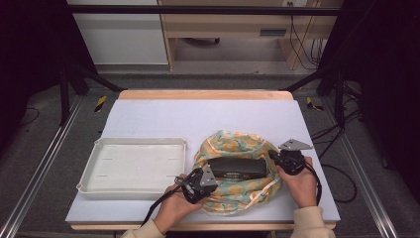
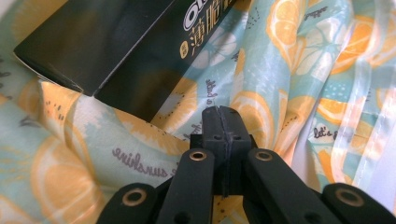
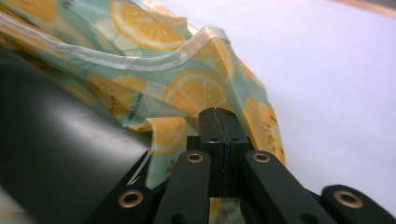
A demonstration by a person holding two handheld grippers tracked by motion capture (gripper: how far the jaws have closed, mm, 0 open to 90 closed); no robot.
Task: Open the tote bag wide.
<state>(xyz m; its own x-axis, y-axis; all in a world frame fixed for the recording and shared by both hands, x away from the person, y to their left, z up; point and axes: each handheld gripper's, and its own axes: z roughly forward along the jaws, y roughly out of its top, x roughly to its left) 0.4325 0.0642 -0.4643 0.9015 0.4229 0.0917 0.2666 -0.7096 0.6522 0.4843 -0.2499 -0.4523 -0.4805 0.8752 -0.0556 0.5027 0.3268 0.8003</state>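
Black biscuit box [image 1: 237, 168] lies inside the lemon-print bag [image 1: 233, 191], right of the white tray [image 1: 133, 166]. Your left gripper [image 1: 199, 182] and right gripper [image 1: 289, 159] flank the box, fingers closed, empty, likely spreading the bag mouth

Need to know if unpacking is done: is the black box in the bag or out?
In: the black box lies inside the lemon-print bag, fabric ringing it.
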